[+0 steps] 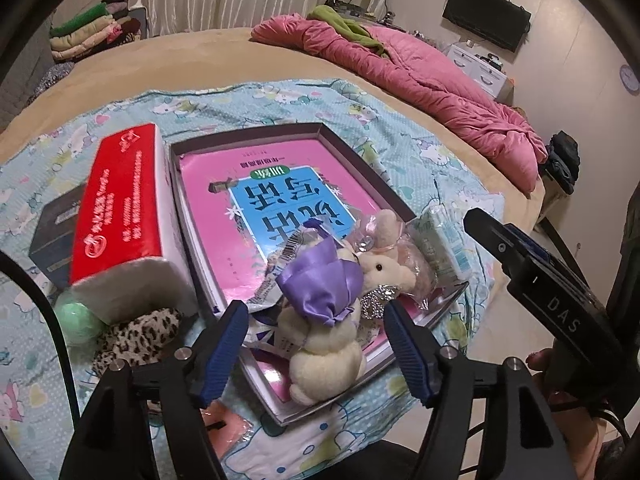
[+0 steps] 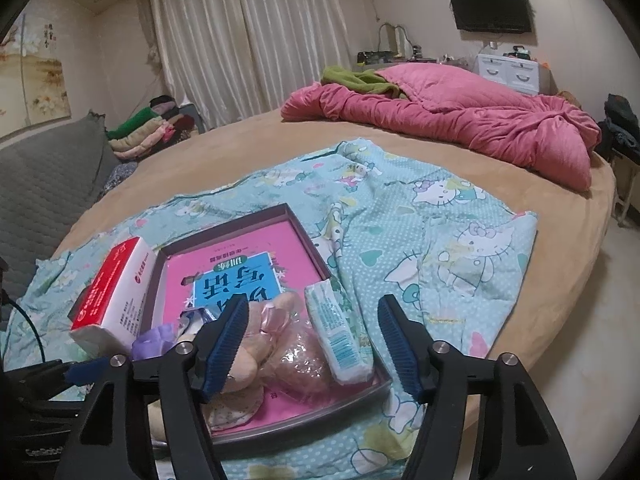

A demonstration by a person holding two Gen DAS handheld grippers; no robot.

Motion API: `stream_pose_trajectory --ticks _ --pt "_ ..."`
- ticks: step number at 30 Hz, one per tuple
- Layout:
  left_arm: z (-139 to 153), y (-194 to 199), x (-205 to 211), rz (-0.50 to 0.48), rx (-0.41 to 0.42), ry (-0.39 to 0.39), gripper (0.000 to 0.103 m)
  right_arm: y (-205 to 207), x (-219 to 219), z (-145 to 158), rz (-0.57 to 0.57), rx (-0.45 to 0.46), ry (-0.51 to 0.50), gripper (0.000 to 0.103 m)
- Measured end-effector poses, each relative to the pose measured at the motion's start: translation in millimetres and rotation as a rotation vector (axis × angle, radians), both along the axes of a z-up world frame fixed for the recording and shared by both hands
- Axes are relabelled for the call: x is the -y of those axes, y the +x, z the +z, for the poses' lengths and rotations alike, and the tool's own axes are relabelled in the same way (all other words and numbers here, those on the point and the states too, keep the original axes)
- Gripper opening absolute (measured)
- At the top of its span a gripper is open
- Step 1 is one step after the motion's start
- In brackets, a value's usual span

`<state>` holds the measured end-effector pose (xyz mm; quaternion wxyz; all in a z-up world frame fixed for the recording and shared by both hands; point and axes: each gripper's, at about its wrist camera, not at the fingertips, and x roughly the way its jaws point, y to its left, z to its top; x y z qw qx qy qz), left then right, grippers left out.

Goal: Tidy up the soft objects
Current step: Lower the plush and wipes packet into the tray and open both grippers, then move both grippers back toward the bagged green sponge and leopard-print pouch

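A shallow grey box [image 1: 348, 148] with a pink book inside lies on a patterned blue cloth. A cream plush bunny with a purple satin bow [image 1: 324, 320] lies at the box's near edge, between the open fingers of my left gripper [image 1: 316, 320]. Another small plush in clear wrap [image 1: 396, 248] and a pale tissue pack [image 1: 440, 240] lie beside it. My right gripper [image 2: 312, 332] is open above the tissue pack [image 2: 336, 336] and wrapped plush [image 2: 296, 352]. The box [image 2: 296, 220] shows there too.
A red and white tissue brick [image 1: 128, 208] stands left of the box, with a dark box [image 1: 52, 232], green ball [image 1: 78, 316] and leopard-print cloth [image 1: 136, 332] near it. A pink quilt [image 2: 460, 120] lies on the round bed. Folded clothes [image 2: 148, 128] lie far left.
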<state>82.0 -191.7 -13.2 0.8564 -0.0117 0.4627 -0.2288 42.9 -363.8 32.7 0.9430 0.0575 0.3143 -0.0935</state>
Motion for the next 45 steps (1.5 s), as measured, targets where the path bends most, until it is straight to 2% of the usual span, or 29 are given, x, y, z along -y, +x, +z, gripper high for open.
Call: stream_pose_trajectory --ticks 13,18,30,35,45 --pt "16 -10 -17 0.034 0.028 0.012 0.077 -4 -11 7 0.005 -0.013 -0.022 0.076" --pt "23 -14 -28 0.060 0.045 0.036 0.078 -6 -18 13 0.006 -0.008 -0.031 0.077" --pt "44 -23 -57 0.095 0.069 0.028 0.080 -12 -51 36 0.064 0.030 -0.078 0.080" --pt "52 -25 -82 0.129 0.074 0.029 0.080 -12 -65 42 0.090 0.031 -0.080 0.080" --pt "80 -19 -158 0.286 0.115 0.012 0.081 -12 -95 49 0.157 0.036 -0.091 0.080"
